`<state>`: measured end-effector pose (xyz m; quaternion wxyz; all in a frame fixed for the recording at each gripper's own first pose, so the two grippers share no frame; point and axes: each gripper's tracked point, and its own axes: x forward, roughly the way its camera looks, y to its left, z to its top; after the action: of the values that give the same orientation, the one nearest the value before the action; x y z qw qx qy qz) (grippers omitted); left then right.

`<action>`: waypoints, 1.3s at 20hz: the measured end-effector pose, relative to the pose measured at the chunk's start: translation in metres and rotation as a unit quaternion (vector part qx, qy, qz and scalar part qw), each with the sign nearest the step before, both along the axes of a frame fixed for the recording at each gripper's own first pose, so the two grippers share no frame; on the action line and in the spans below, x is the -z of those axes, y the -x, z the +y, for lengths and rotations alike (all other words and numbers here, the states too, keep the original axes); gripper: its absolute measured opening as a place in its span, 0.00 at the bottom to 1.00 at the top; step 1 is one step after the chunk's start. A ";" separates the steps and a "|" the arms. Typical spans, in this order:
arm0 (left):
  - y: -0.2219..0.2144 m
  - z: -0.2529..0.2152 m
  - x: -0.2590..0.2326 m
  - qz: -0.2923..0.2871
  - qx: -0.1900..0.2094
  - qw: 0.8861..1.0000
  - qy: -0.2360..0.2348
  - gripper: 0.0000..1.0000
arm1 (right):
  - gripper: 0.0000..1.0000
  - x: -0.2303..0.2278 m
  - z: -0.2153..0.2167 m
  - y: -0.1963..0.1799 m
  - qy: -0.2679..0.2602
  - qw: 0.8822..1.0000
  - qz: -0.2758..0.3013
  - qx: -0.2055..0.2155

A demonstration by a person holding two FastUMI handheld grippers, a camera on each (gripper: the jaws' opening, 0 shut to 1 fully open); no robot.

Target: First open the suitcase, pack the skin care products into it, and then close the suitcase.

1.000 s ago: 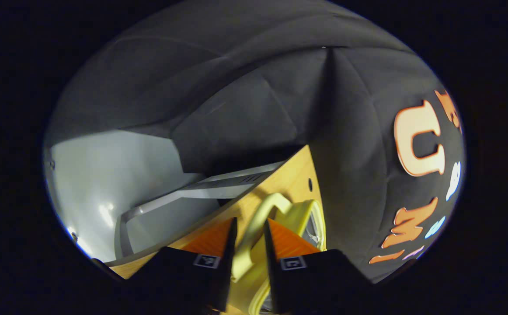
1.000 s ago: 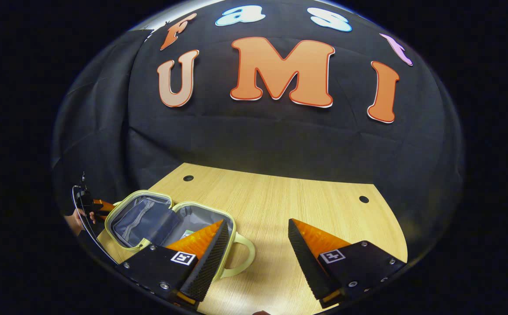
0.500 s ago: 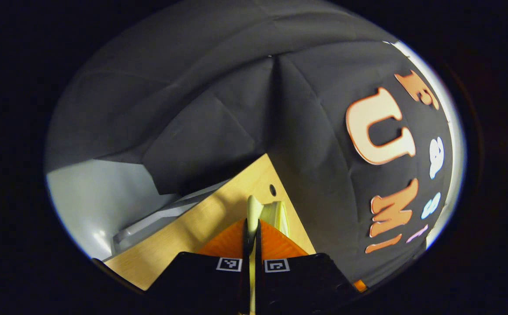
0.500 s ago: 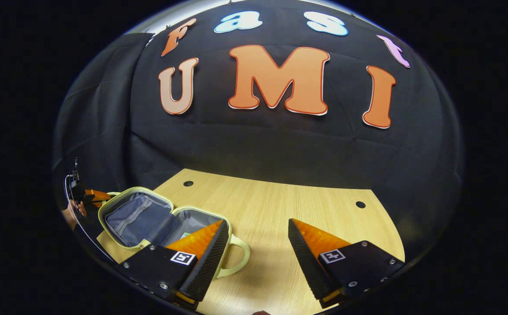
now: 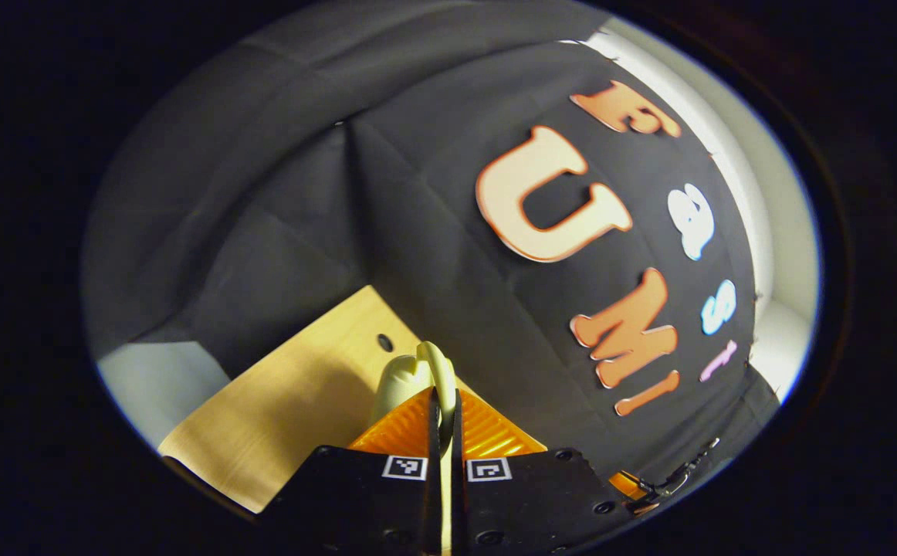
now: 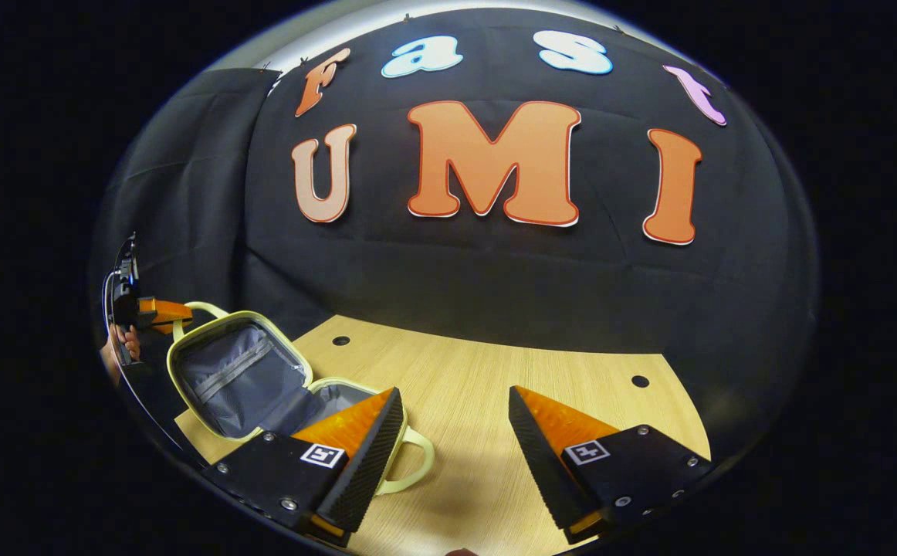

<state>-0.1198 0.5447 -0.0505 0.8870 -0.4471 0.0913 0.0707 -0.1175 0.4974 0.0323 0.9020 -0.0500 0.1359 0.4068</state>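
Suitcase [image 6: 263, 386] closing is the step in hand, to judge from how things lie: the small pale-yellow case sits open at the near left of the wooden surface [image 6: 510, 401], its lid [image 6: 234, 374] tilted up off the base rather than lying flat.

Left claw [image 5: 443, 401] is pinched tight on the lid's handle [image 5: 425, 371], both fingers pressed against the thin yellow loop with no gap between them. In the right gripper view the same claw shows far off at the left edge, at the top of the raised lid, with a hand [image 6: 120, 344] behind it. To do this well, I judge the lid should be swung over in an arc about the hinge between the two halves, not dragged sideways, or the light case may slide on the surface. The hold should be kept firm until the lid's rim meets the base's rim all round.

Right claw [image 6: 452, 448] stands wide open and holds nothing; it hovers low over the surface just beside the case, its left finger [image 6: 363, 440] in front of the base and the base's own handle [image 6: 410, 463]. It could usefully steady the base while the lid comes down.

Grey lining shows inside both halves. Whether the skin care products are already inside I cannot tell, since the finger hides much of the base.
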 end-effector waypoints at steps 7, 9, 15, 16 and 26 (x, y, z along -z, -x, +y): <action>-0.043 -0.117 -0.056 -0.018 0.090 0.993 -0.069 0.05 | 0.88 -0.003 -0.031 -0.019 -0.026 1.000 -0.006 0.006; -0.048 -0.142 -0.060 -0.017 0.101 0.992 -0.076 0.05 | 0.88 -0.001 -0.038 -0.025 -0.029 1.000 -0.005 0.007; -0.061 -0.227 -0.056 -0.014 0.133 0.988 -0.079 0.05 | 0.88 0.010 -0.062 -0.038 -0.038 0.999 0.004 -0.004; -0.063 -0.242 -0.053 -0.012 0.139 0.987 -0.079 0.05 | 0.88 0.011 -0.067 -0.041 -0.038 0.999 0.005 -0.005; -0.095 -0.363 0.014 0.060 0.165 0.979 -0.101 0.05 | 0.88 0.031 -0.102 -0.062 -0.044 0.998 0.025 -0.035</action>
<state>-0.0247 0.1817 -0.0642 0.9197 -0.3293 0.2096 -0.0415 -0.0553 0.3957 0.0015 0.8847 -0.0046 0.1387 0.4451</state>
